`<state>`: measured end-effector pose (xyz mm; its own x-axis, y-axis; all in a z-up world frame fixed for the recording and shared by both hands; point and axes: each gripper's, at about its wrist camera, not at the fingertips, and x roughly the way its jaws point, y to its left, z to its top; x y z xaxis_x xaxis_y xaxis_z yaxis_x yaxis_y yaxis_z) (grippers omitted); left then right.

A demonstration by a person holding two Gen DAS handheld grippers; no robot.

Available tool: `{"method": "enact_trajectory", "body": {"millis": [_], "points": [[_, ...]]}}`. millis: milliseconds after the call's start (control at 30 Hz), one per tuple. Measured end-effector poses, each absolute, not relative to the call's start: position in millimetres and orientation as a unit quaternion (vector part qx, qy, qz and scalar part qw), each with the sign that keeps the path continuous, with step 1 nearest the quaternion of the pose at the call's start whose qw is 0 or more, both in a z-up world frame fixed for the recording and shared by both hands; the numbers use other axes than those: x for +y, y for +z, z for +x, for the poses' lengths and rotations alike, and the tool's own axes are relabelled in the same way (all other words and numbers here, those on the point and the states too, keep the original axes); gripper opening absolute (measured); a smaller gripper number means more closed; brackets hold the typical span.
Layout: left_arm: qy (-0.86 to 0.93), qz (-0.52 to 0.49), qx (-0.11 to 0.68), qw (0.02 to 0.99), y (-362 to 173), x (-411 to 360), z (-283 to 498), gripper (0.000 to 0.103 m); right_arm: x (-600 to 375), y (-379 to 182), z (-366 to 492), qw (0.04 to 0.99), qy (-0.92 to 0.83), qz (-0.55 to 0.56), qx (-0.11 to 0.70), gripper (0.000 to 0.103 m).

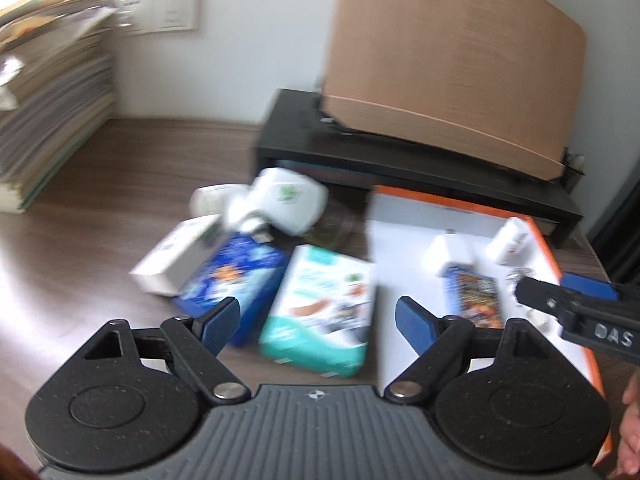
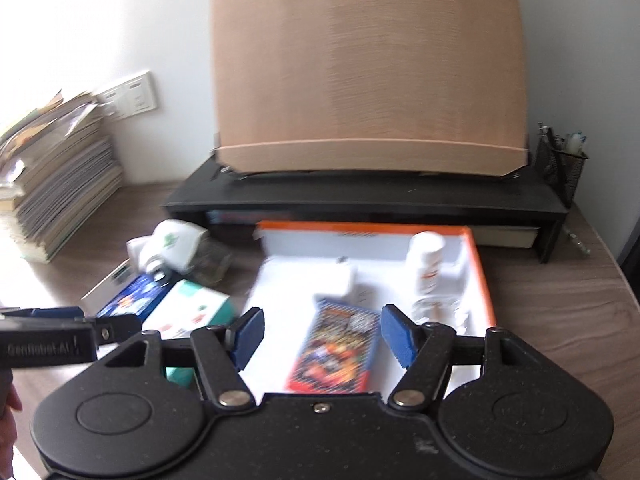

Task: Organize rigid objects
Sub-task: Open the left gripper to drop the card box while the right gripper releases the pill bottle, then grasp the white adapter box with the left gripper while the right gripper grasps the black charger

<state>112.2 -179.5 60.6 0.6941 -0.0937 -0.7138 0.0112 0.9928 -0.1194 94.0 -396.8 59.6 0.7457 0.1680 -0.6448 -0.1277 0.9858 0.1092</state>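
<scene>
Your left gripper hangs with its jaws spread wide and holding nothing, right over the teal-and-white carton that lies flat on the wooden desk, just beside the orange-rimmed tray. That carton looks like the next piece to move. Come down squarely so the pads straddle its long sides, not a corner, and keep clear of the blue box touching its left edge. Close firmly; it is rigid cardboard and should take the squeeze.

Your right gripper is also spread and empty, poised above the tray over the colourful card pack. Keep it out of the way. Inside the tray, a white adapter and a white bottle leave bare floor on the left; aim there.
</scene>
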Motion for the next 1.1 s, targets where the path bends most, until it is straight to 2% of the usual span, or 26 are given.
{"method": "enact_trajectory", "body": {"millis": [433, 867, 1100], "points": [[0.023, -0.057, 0.400, 0.915, 42.7, -80.8, 119.6, 0.089, -316.8, 60.0, 55.5, 0.930, 0.101, 0.011, 0.353, 0.078], [-0.018, -0.020, 0.414, 0.910, 5.4, -68.8, 198.3, 0.092, -306.1, 55.2, 43.7, 0.933, 0.040, 0.019, 0.357, 0.078], [-0.062, 0.032, 0.416, 0.907, -10.5, -65.8, 210.9, 0.094, -288.5, 45.5, 39.5, 0.921, 0.097, 0.020, 0.377, 0.078]]}}
